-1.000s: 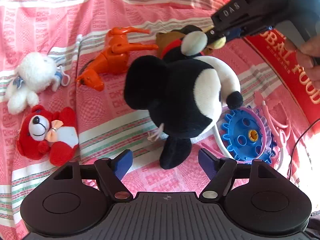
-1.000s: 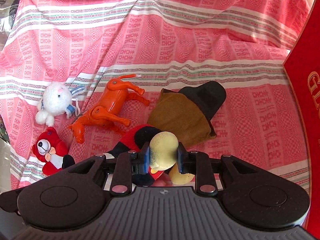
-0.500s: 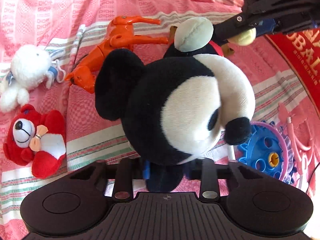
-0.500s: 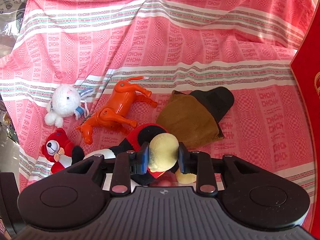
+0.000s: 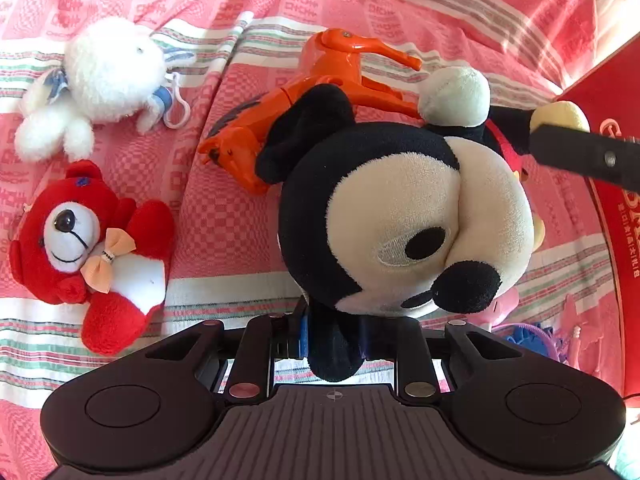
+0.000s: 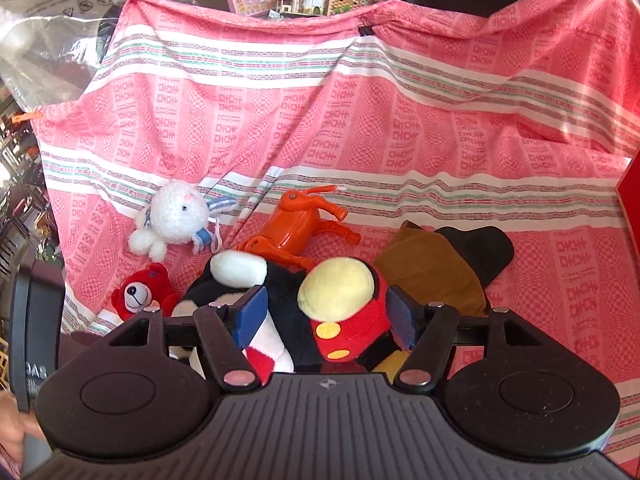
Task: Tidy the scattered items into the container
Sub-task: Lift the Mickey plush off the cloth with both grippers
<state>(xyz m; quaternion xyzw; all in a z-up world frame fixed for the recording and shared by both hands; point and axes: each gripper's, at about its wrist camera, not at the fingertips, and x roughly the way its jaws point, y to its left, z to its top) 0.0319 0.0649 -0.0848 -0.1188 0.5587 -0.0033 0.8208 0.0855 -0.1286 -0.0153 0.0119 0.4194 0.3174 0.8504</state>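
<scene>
Mouse plush (image 5: 404, 216): R gripper (image 6: 326, 316) opening, L gripper (image 5: 340, 340) newly clamped

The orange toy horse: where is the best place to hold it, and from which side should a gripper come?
Grip the orange toy horse across its narrow body, coming from above. It lies on its side on the cloth, legs sticking out sideways, so the flat flanks likely suit the pads. The mouse plush overlaps its head end, so the rear half looks freer.
</scene>
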